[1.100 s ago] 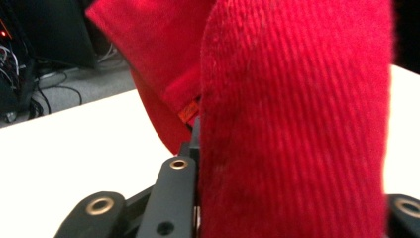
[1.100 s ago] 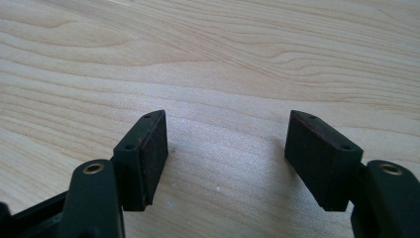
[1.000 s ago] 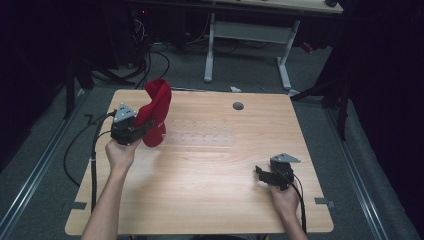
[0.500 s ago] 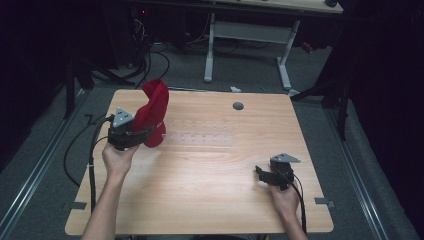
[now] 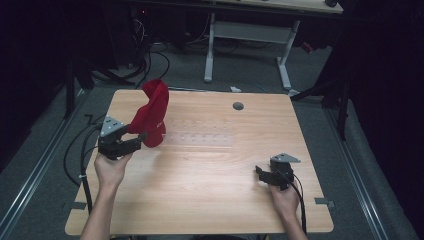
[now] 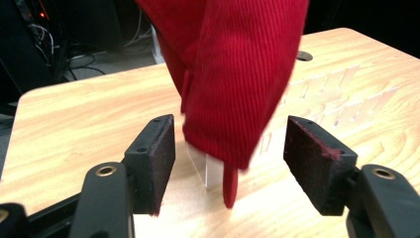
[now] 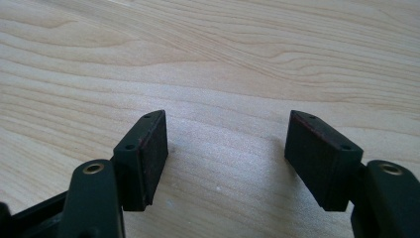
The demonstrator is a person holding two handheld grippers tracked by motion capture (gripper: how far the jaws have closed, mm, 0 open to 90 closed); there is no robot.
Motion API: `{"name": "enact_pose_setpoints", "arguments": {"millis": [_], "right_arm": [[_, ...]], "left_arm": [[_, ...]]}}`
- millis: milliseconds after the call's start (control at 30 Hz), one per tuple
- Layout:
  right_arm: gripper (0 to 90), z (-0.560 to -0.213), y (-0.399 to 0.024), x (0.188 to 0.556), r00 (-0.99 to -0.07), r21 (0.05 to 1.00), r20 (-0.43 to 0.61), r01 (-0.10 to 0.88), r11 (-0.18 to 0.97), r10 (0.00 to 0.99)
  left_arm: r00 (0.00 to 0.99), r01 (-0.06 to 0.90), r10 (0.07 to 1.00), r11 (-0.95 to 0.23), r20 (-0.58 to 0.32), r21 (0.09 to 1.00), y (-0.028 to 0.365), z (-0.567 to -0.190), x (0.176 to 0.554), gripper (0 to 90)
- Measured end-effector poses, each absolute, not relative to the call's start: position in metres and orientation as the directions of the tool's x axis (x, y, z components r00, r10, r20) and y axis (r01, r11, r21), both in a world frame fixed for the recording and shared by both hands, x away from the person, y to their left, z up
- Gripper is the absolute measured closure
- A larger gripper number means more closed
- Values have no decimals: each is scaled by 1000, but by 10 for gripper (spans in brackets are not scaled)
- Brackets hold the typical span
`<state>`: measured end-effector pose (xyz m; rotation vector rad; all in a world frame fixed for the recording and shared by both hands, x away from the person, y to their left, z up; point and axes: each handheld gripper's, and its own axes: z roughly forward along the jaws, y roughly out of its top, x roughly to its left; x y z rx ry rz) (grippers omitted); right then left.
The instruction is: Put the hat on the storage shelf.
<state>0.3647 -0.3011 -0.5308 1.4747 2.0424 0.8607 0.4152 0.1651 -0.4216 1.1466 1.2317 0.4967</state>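
A wooden counter (image 5: 200, 200) carries a red corduroy cloth (image 5: 152, 112) that stands up tall and twisted near its left side, draped over what seems to be a clear upright piece, though the high view is too small to make that out for sure. In the left gripper view the cloth (image 6: 237, 74) hangs down between and beyond the two black jaws, its lower tip reaching almost to the wood, and a clear plastic block (image 6: 205, 168) shows just under its hem. A clear flat rack (image 5: 200, 137) with rows of small holes lies on the counter just to the right of the cloth.

The left gripper (image 5: 131, 140) sits at the cloth's base, held by the person's left hand (image 5: 111, 167). Its jaws stand wide apart, with the cloth in the gap between them but neither pad pressing on it, so it has hold of nothing.

The right gripper (image 5: 265, 174) rests low near the counter's right front, well apart from the cloth, with the right hand (image 5: 285, 197) behind it. In the right gripper view its jaws are spread wide over bare wood grain (image 7: 223, 64), with nothing between them.

A small dark round grommet (image 5: 238, 106) sits in the counter near the far edge. Beyond the counter, a white desk frame (image 5: 247, 35) stands on the grey floor.
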Motion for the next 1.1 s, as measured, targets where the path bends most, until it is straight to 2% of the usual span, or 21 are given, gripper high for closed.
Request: {"name": "enact_pose_setpoints", "arguments": {"millis": [533, 1100], "right_arm": [[332, -531, -301, 365, -308, 724, -16, 653, 223, 951], [332, -531, -301, 365, -308, 724, -16, 653, 224, 951]], "left_arm": [[311, 287, 799, 437, -515, 852, 171, -430, 394, 365], [328, 332, 770, 449, -548, 829, 157, -449, 377, 347]]}}
